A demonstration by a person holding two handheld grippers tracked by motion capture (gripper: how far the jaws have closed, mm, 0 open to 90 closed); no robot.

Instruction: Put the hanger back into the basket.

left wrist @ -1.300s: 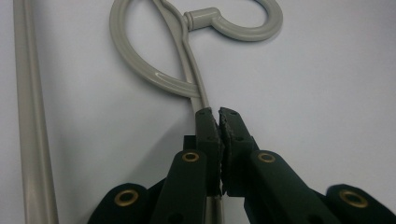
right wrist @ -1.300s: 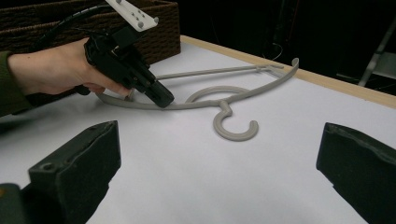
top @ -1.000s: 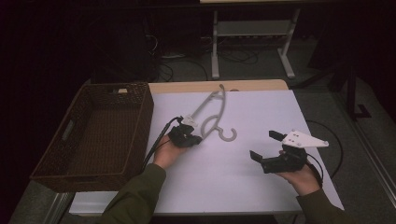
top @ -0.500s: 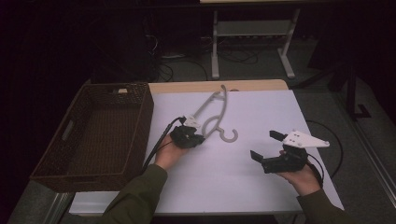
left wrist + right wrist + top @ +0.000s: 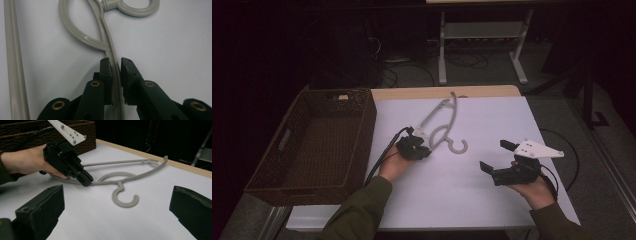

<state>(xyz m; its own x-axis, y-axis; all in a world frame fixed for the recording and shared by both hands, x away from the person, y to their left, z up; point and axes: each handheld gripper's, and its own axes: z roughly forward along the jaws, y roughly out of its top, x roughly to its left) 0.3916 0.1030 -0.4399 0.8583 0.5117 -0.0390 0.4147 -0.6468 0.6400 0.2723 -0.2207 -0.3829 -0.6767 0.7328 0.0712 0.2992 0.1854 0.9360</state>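
My left tongs (image 5: 115, 62) sat low on the white table (image 5: 492, 210), left of the middle, with the jaws on either side of one thin arm of the grey hanger (image 5: 124, 205). They had just been opening. The gap was narrow: the arm ran between the pads, close against one and, as far as I could see, a hair clear of the other, so I judged it was no longer pinched.

The hanger lay flat near the middle of the table, its hook toward my right, its straight bar (image 5: 11, 50) and curved arm running off toward the far edge. The wicker basket (image 5: 362, 125) stood at the far left of the table, apart from the hanger.

My right tongs (image 5: 496, 155) waited at the near right, well apart from the hanger, jaws wide and with nothing between them.

I took the step in hand to be letting the hanger go cleanly. To do that well, I thought the jaws wanted spreading more before any pull back, since one pad sat so close that it could drag the arm and swing the hook round. Then I would draw straight back along the line of the jaws, or lift straight up, and not sideways. The right tongs were best kept off until the left was clear.
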